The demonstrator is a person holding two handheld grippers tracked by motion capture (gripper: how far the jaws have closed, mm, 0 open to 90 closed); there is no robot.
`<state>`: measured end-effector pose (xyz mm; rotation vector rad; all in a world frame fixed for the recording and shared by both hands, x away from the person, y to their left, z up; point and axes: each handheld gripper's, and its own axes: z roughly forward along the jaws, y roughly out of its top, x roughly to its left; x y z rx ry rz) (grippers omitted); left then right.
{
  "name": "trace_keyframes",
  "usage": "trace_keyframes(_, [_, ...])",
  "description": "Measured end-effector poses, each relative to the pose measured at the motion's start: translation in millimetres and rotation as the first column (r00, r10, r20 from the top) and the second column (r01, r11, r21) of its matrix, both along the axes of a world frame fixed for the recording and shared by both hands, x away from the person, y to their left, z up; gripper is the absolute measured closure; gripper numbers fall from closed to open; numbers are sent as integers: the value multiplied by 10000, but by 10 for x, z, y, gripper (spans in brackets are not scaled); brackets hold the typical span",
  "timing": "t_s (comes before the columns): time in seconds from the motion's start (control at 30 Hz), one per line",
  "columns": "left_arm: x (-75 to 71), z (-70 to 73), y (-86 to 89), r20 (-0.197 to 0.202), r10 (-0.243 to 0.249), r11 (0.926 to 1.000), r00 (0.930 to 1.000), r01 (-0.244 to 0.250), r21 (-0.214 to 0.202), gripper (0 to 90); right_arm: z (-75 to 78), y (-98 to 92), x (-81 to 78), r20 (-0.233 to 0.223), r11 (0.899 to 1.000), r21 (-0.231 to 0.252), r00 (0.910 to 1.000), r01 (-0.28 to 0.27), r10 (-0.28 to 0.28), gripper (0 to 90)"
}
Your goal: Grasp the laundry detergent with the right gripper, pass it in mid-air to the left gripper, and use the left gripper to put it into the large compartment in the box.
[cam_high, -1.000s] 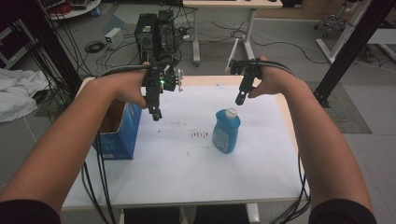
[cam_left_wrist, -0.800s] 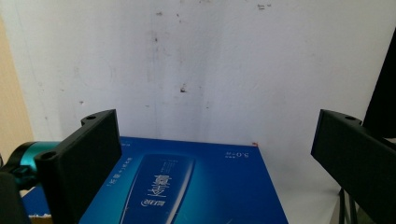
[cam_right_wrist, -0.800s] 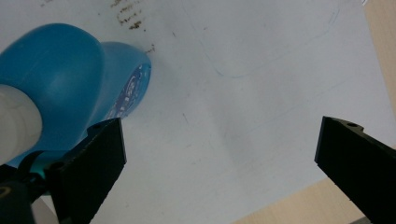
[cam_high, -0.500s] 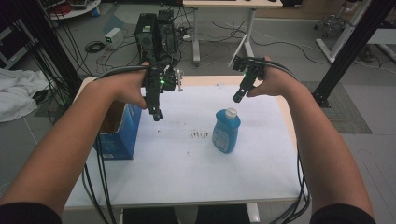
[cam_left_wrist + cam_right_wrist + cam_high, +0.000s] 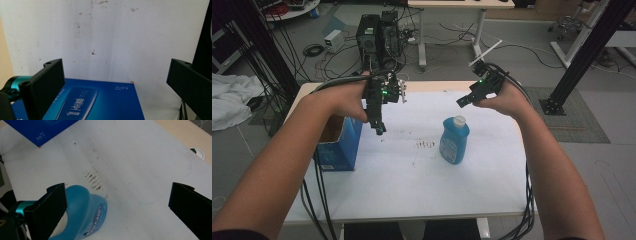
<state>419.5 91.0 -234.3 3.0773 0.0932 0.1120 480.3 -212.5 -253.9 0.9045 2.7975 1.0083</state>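
Blue plastic, the bottle (image 5: pixel 454 140) stands upright mid-table (image 5: pixel 412 185), white cap on, well right of the open blue box (image 5: pixel 337 145) at the left edge. Left gripper (image 5: pixel 379 129) hangs beside the box, right gripper (image 5: pixel 463 101) above the bottle; both sets of fingers gape wide, holding nothing.

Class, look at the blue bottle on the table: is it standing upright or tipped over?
Upright. The blue bottle stands on its base on the table, white cap on top.

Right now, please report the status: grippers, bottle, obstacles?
Left gripper open, above the blue box. Right gripper open, above the blue bottle. Bottle upright, untouched. Nothing between.
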Motion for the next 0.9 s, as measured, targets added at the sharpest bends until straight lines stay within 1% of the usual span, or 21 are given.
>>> trace_keyframes(0.1, [-33,-8,-7,-1,-43,10000,10000,43,-24,16,-45,-97,-32,217,9989,341,9992,314,-321,10])
trace_keyframes(0.2, [-52,-5,-12,15,-104,9999,9999,104,-19,16,-90,-224,-83,199,9964,552,9976,645,-657,10])
trace_keyframes(0.37, [-59,0,-29,22,-155,9999,9999,155,-11,16,-164,-497,-215,344,9901,872,9930,1096,-1130,10])
trace_keyframes(0.4, [-59,0,-29,22,-155,9999,9999,155,-11,16,-164,-497,-215,344,9901,872,9930,1096,-1130,10])
trace_keyframes(0.43, [-63,-1,-33,48,-174,9998,9998,174,-69,16,-179,-555,-249,335,9887,915,9920,1186,-1221,10])
trace_keyframes(0.47, [-67,2,-38,57,-200,9998,9998,201,-69,16,-215,-686,-333,408,9862,962,9894,1347,-1391,10])
trace_keyframes(0.5, [-68,4,-42,48,-222,9997,9997,222,-55,16,-215,-686,-333,408,9862,962,9894,1347,-1391,10])
trace_keyframes(0.53, [-72,5,-47,42,-272,9996,9996,272,-14,16,-230,-730,-362,419,9852,1006,9888,1385,-1433,10])
trace_keyframes(0.6, [-81,2,-49,63,-254,9997,9997,254,-52,16,-270,-841,-449,533,9832,1028,9862,1509,-1569,10])
trace_keyframes(0.67, [-92,10,-47,102,-278,9996,9996,278,-20,16,-322,-957,-568,600,9810,1169,9848,1550,-1627,10])
trace_keyframes(0.7, [-95,11,-44,109,-290,9996,9995,290,-40,16,-349,-1000,-624,724,9806,1170,9834,1572,-1663,10])
trace_keyframes(0.73, [-100,14,-40,132,-302,9995,9995,303,-61,16,-371,-1026,-672,749,9801,1167,9826,1606,-1700,10])
trace_keyframes(0.77, [-100,14,-40,132,-302,9995,9995,303,-61,16,-371,-1026,-672,749,9801,1167,9826,1606,-1700,10])
trace_keyframes(0.8, [-110,25,-34,143,-309,9995,9994,311,-88,16,-414,-1062,-746,791,9800,1227,9828,1567,-1671,10])
trace_keyframes(0.83, [-112,31,-31,146,-327,9994,9994,328,-81,16,-493,-1083,-874,930,9810,1192,9820,1531,-1646,10])
trace_keyframes(0.9, [-119,34,-28,171,-348,9993,9992,350,-142,16,-588,-1082,-986,913,9813,1243,9831,1467,-1585,10])
